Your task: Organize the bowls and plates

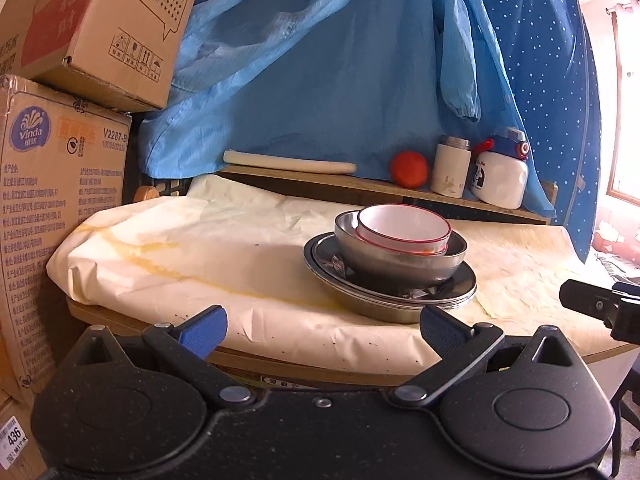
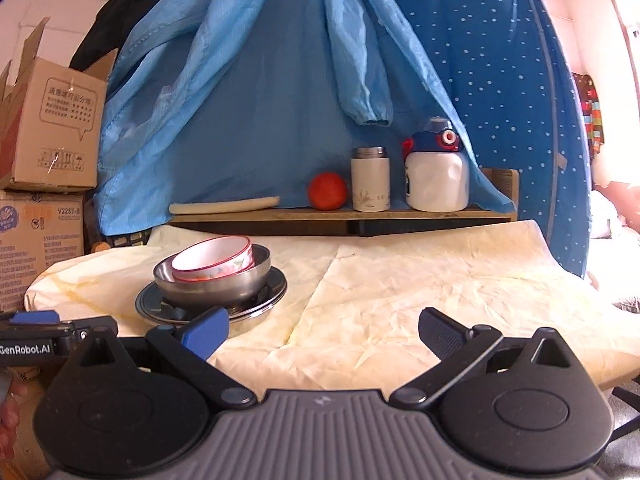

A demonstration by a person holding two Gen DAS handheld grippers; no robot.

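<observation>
Ahead of both tongs: stacked dishes near the surface's front edge.
Left tongs [image 1: 323, 330] and right tongs [image 2: 324, 332] gape wide, empty; bowls [image 2: 212, 270] on plates [image 2: 256, 306], bare surface [image 2: 440, 280] ahead of right tongs.

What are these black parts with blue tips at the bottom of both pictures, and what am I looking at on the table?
They are two hand-held grippers; a person holds one in each hand, and each carries a wide-angle camera looking along its fingers. One picture comes from the left gripper, the other from the right gripper. Both are open and hold nothing. On the table, covered with cream paper, stands one stack: metal plates at the bottom, a steel bowl on them, and white bowls with red rims nested inside. On the shelf behind are an orange fruit, a white flask and a white bottle with a blue lid.
</observation>
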